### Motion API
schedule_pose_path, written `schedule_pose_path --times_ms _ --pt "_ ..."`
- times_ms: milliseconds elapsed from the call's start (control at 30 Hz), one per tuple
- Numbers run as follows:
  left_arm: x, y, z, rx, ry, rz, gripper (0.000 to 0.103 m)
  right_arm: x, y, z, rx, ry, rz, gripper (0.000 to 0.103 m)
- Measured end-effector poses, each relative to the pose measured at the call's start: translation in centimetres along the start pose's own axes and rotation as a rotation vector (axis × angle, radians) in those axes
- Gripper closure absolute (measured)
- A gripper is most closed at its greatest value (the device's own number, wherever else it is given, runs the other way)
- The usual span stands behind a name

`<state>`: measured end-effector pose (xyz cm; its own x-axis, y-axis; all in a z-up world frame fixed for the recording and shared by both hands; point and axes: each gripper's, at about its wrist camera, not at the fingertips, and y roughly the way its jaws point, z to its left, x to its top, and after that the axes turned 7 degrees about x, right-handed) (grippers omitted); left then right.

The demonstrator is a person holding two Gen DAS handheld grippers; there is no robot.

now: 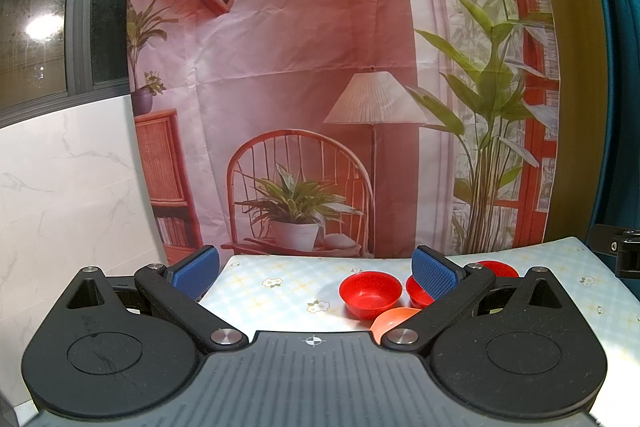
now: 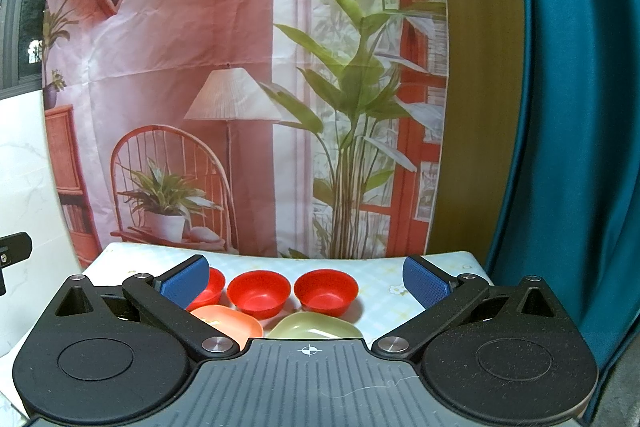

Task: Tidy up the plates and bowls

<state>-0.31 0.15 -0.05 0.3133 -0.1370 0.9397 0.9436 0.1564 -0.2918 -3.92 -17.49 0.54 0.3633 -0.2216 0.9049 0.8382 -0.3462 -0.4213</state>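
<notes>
Three red bowls stand in a row on the table: left bowl [image 2: 211, 286], middle bowl [image 2: 259, 293] and right bowl [image 2: 326, 291]. In front of them lie an orange plate [image 2: 232, 325] and a pale green plate [image 2: 314, 326]. My right gripper [image 2: 306, 281] hovers open above and before the bowls, holding nothing. In the left wrist view one red bowl [image 1: 370, 293] shows fully, a second [image 1: 418, 293] and third [image 1: 496, 268] are partly hidden by the right finger, and the orange plate [image 1: 394, 319] peeks out below. My left gripper [image 1: 316, 273] is open and empty, left of the bowls.
The table [image 1: 272, 291] has a pale checked cloth with flowers. A printed backdrop [image 1: 304, 87] hangs right behind it. A white marble wall [image 1: 68, 187] is at the left, a teal curtain [image 2: 576, 107] at the right. The other gripper's black edge [image 1: 618, 247] shows at far right.
</notes>
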Motion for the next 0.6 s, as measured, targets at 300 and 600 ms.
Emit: schedule_pose_path --times_ms 300,600 --pt "-0.05 0.04 0.11 0.001 -0.002 0.002 0.0 -0.03 -0.05 0.05 0.003 0.001 0.0 0.0" --pt "-0.28 0.28 0.19 0.0 -0.004 0.013 0.0 -0.07 -0.02 0.07 0.008 0.003 -0.002 0.0"
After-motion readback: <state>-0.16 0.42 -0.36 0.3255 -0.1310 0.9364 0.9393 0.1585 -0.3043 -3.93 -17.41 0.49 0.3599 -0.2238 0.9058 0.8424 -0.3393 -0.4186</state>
